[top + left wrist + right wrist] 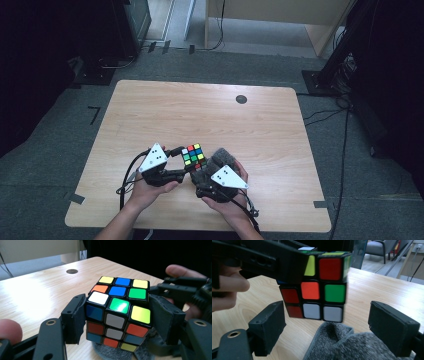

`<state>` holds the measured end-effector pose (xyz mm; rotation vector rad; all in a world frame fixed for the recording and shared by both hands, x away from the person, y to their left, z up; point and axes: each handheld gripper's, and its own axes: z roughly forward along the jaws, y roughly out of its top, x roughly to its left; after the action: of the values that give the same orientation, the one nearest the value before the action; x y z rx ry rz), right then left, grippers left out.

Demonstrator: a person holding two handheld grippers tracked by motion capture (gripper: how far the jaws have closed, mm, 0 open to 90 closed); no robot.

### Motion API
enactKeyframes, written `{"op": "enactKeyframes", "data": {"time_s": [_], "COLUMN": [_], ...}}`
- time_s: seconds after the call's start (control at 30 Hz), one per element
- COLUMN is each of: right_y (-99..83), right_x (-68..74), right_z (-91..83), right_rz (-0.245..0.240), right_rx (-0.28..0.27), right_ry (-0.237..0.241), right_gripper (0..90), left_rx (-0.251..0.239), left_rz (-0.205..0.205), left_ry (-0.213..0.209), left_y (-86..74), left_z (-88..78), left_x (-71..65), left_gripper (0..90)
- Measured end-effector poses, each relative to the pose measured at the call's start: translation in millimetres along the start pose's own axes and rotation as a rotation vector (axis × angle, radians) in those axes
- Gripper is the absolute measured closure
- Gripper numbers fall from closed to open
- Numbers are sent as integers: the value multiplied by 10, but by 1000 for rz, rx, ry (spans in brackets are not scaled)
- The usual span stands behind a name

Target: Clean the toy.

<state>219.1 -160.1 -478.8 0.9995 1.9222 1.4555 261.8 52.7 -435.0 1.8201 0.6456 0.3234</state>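
A scrambled colour cube (194, 154) is held just above the wooden table (200, 110), near its front edge. My left gripper (184, 162) is shut on it from the left; in the left gripper view the two black pads press on opposite sides of the cube (117, 312). My right gripper (204, 169) sits just right of the cube. In the right gripper view its jaws stand wide open (329, 330), and the cube (319, 290) hangs ahead of them, untouched. A grey knitted cloth (342, 345) lies under the cube, between the right jaws.
A dark round hole (241, 99) sits in the tabletop at the far right. The grey cloth (216, 159) bunches beside the right hand. Cables trail off the front edge by both hands. Grey carpet surrounds the table, and a wooden desk (280, 15) stands beyond.
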Motion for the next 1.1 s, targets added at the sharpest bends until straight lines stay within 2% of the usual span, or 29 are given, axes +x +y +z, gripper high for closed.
{"op": "enactKeyframes", "data": {"time_s": [0.07,0.17,0.3,0.4,0.43,0.6,0.73,0.8,0.9,1.1], "right_y": [-5,-7,-22,-24,-23,-19,-12,1,18,26], "right_x": [36,97,143,169,165,167,159,167,184,227], "right_z": [24,52,80,69,57,15,1,-18,-38,-53], "right_rz": [-1,-16,-29,-44,-46,-46,-48,-56,-76,-113], "right_rx": [-5,-13,-6,-24,-29,-42,-46,-56,-69,-83], "right_ry": [-13,-43,-86,-114,-123,-141,-133,-131,-138,-145], "right_gripper": [143,158,211,308,310,326,329,329,329,329], "left_rx": [2,4,6,9,5,9,9,17,33,52], "left_rz": [2,-17,-22,-24,-32,-78,-90,-77,-74,-63], "left_ry": [-1,-13,-27,-30,-31,-61,-85,-84,-89,-98], "left_y": [10,12,4,-2,0,14,10,10,10,5], "left_z": [8,26,50,71,72,88,91,96,112,141], "left_x": [-28,-55,-95,-130,-132,-111,-90,-92,-107,-135], "left_gripper": [340,340,340,339,339,334,310,267,252,258]}}
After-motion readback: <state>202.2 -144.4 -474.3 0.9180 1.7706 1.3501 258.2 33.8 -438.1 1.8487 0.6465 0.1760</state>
